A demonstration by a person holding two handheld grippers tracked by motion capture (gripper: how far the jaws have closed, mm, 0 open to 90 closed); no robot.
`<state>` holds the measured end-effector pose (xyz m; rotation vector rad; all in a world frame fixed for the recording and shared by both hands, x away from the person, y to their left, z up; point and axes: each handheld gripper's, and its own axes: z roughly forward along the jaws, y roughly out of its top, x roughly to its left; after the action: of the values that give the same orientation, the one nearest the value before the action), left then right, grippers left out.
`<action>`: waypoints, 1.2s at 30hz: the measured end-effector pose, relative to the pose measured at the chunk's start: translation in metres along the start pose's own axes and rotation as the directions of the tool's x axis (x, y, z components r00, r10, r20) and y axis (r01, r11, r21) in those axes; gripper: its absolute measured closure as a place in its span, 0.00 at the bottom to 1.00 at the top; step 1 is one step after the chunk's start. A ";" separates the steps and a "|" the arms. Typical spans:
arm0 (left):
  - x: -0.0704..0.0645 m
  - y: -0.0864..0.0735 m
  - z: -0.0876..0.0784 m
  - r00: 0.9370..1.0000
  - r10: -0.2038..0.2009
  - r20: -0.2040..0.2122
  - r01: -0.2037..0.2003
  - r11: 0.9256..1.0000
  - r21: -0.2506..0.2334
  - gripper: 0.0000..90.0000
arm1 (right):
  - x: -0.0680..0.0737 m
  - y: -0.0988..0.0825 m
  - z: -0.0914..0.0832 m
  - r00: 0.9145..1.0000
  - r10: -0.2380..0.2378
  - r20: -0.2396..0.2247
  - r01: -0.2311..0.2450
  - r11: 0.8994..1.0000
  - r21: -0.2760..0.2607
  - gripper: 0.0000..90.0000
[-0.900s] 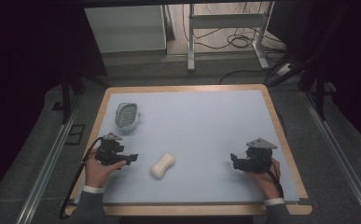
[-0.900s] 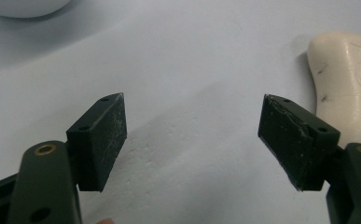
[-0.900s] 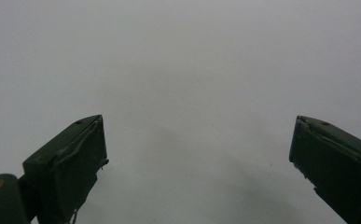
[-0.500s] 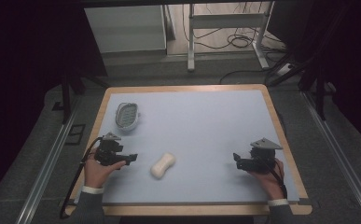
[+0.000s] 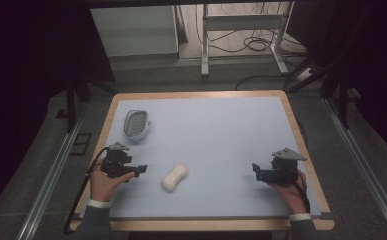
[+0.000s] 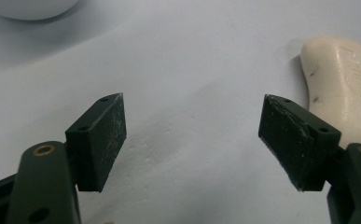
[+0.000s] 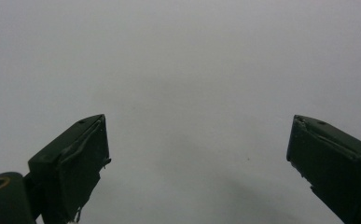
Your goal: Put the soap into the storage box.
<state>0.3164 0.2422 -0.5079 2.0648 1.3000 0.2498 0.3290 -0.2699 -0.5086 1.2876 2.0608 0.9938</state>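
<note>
Cream peanut-shaped soap bar [image 5: 175,176], matte blue mat [image 5: 216,135], ribbed oval dish [image 5: 135,123]

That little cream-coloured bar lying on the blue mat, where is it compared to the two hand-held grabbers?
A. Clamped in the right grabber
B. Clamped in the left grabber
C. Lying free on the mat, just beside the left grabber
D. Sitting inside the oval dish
C: in the high view the cream bar lies loose on the mat, just beyond the open left gripper, with nothing between that gripper's jaws.
</note>
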 end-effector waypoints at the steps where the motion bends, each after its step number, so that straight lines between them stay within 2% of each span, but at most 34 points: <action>1: 0.000 0.000 0.000 1.000 0.000 0.000 0.000 1.000 0.000 0.26 | 0.000 0.000 0.000 1.000 0.000 0.000 0.000 1.000 0.000 0.06; 6: -0.004 0.003 -0.003 1.000 0.023 -0.008 -0.023 1.000 0.000 0.27 | -0.001 0.001 -0.005 1.000 0.008 0.001 -0.008 1.000 -0.017 0.06; 7: -0.005 0.005 -0.005 0.999 0.034 -0.028 -0.034 0.999 -0.004 0.27 | -0.002 0.001 -0.008 1.000 0.012 0.002 -0.012 1.000 -0.024 0.06; 12: -0.007 0.008 -0.012 0.999 0.040 -0.036 -0.041 0.999 -0.013 0.27 | -0.003 0.001 -0.011 1.000 0.015 0.000 -0.015 0.999 -0.032 0.06; 16: -0.011 0.015 -0.020 0.998 0.063 -0.010 -0.063 0.998 -0.011 0.26 | -0.005 0.001 -0.011 1.000 0.015 0.001 -0.015 1.000 -0.027 0.06; 17: -0.013 0.019 -0.026 0.997 0.072 0.038 -0.071 0.997 -0.018 0.26 | -0.006 0.000 -0.011 1.000 0.017 0.002 -0.017 1.000 -0.025 0.06; 18: -0.013 0.019 -0.026 0.997 0.072 0.038 -0.071 0.997 -0.018 0.26 | -0.006 0.000 -0.011 1.000 0.017 0.002 -0.017 1.000 -0.025 0.06; 19: -0.015 0.024 -0.031 0.994 0.084 0.069 -0.083 0.996 -0.018 0.26 | -0.006 0.000 -0.011 1.000 0.020 0.002 -0.019 1.000 -0.021 0.06; 26: -0.025 0.034 -0.045 0.991 0.112 0.071 -0.111 0.994 -0.015 0.25 | -0.008 -0.001 -0.015 1.000 0.028 0.014 -0.028 0.999 -0.024 0.06; 36: -0.041 0.044 -0.042 0.987 0.133 0.087 -0.135 0.991 0.014 0.25 | -0.011 -0.004 -0.016 0.999 0.033 0.027 -0.032 0.999 -0.017 0.06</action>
<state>0.3078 0.2140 -0.4407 2.1581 1.1185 0.2058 0.3202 -0.2860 -0.5018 1.3227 2.0129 1.0003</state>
